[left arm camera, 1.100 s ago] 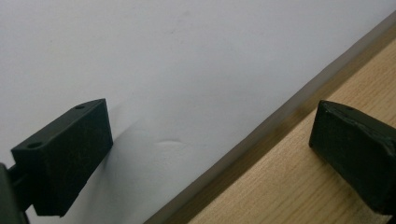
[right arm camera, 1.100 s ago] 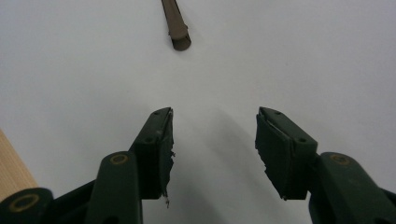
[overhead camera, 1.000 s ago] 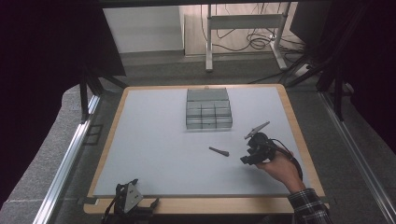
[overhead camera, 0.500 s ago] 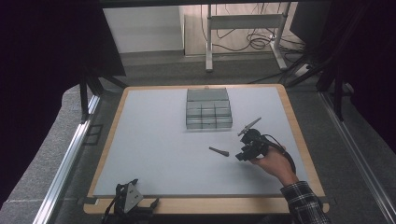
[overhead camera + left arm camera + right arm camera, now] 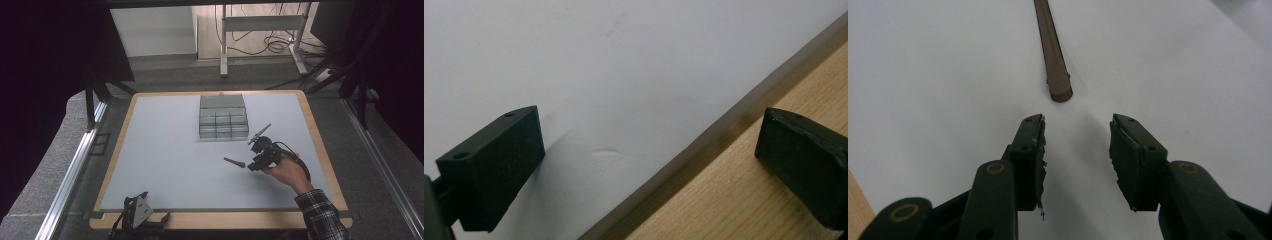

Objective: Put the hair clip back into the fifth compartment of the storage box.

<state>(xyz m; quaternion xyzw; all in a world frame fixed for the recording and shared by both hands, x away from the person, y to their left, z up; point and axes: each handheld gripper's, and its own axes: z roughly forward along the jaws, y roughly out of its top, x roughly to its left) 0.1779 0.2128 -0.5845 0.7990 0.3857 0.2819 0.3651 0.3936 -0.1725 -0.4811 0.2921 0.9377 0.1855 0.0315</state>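
Bordering a white mat (image 5: 170, 165), light wooden tabletop (image 5: 320, 145).

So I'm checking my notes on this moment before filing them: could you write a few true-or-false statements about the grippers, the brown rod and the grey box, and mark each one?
1. The right gripper has its jaws apart with nothing between them. True; they have just been closing.
2. The slim brown tapered rod is clamped by the right gripper. False: it lies on the white table mat, just ahead of the jaws.
3. The left gripper rests at the table's near edge, jaws open. True.
4. The grey compartmented box sits beside the left gripper. False: it stands toward the far edge.
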